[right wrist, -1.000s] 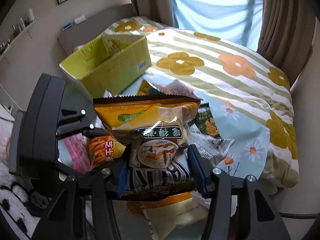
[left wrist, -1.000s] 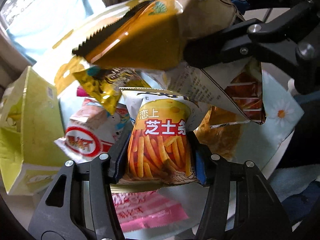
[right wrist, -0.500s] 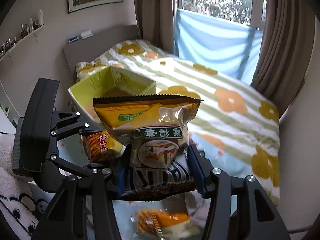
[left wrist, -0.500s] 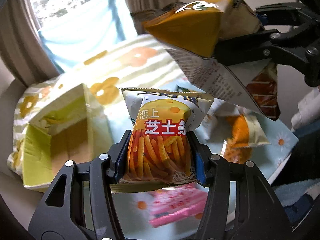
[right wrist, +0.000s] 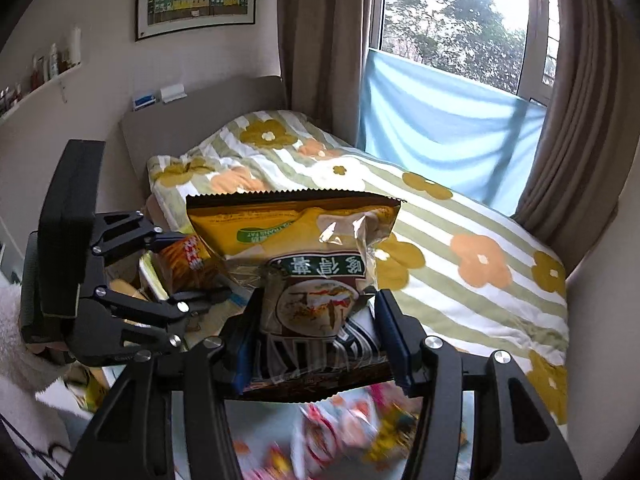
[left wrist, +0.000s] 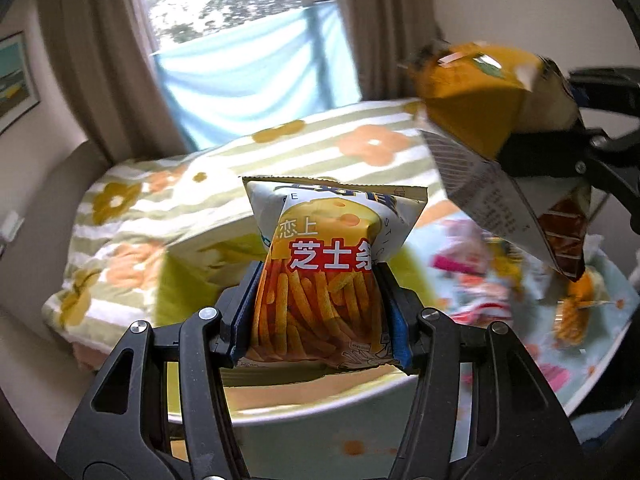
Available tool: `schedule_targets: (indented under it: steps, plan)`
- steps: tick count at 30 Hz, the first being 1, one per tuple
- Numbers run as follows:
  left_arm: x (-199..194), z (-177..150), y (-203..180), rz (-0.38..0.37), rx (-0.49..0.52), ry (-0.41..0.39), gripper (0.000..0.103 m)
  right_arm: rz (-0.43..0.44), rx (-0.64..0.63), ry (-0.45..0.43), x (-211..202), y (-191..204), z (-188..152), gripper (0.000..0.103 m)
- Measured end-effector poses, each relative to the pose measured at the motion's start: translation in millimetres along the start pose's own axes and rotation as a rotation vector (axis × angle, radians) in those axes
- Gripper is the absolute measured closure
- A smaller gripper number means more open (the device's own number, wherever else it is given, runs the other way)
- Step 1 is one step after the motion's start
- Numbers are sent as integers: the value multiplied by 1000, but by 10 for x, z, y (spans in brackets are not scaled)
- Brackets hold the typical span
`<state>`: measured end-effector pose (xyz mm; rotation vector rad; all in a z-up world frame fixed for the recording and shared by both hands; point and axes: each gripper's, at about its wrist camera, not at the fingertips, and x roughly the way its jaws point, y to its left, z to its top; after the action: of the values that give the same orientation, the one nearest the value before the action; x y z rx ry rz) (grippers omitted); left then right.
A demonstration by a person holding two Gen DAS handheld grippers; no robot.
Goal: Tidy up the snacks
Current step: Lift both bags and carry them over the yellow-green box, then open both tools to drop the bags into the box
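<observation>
My left gripper (left wrist: 322, 312) is shut on a bag of cheese sticks (left wrist: 324, 264), held upright above the yellow-green cardboard box (left wrist: 188, 280). My right gripper (right wrist: 320, 332) is shut on a yellow and brown snack bag (right wrist: 312, 256), held in the air. In the left wrist view that bag (left wrist: 492, 136) hangs at the upper right in the right gripper (left wrist: 560, 156). In the right wrist view the left gripper (right wrist: 132, 280) shows at the left with the cheese sticks bag (right wrist: 184, 260). Several loose snack packets (left wrist: 480, 280) lie blurred on the blue floral cloth.
A bed with a striped floral quilt (right wrist: 440, 232) fills the background. Curtains (right wrist: 320, 40) and a window with a blue sheet (right wrist: 440, 112) stand behind. More packets (right wrist: 348, 424) lie blurred below my right gripper. The round table edge (left wrist: 320, 404) runs under the left gripper.
Both grippers have risen and tilted up with their bags. The left gripper has moved from over the snack pile to over the box; the right bag has drifted to the right.
</observation>
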<state>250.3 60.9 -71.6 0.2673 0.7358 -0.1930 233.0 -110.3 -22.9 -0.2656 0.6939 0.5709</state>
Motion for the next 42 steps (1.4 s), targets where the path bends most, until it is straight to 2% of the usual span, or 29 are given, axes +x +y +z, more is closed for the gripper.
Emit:
schedule_targets:
  steps: [4,10,15,19,26,27,28,29,30,31,38,42]
  plan:
    - [112,-10,609,40,-47,6,52,-7,62,24,407,186,197,53]
    - [472,-60,1140,43,-113,56,52,-54,182,93,940,314,338,53]
    - [910,-98,1375,31,-173,124,52,-113,290,149,1359,285,340,53]
    - [1220,-150,1388,26,-180,167,52,-155,335,201,1631,203,255,53]
    - [1661,-256,1380,18,-181,255,52,-166,400,260,2017,129,179,53]
    - [1694,-267,1389,24,-185,258,50,-163,403,268,2059,128,172,53]
    - [1732,-279,1405,24,-192,261,41,-163,403,273,2088,154,184,53]
    - [1756,-287,1411,21,-199,266,31,-162,400,281,2116,164,176,53]
    - [1780,-291,1419,21,-207,272,7,-161,397,286,2139,175,172,53]
    - [1771,-288,1429,23,-213,259,0,-160,395,293,2159,173,161,53]
    - [1579,-296,1420,43,-178,233,0,-158,397,330,2275,204,109,53]
    - [1486,-281,1445,40,-190,231,0,-165,406,337,2359,205,112,53]
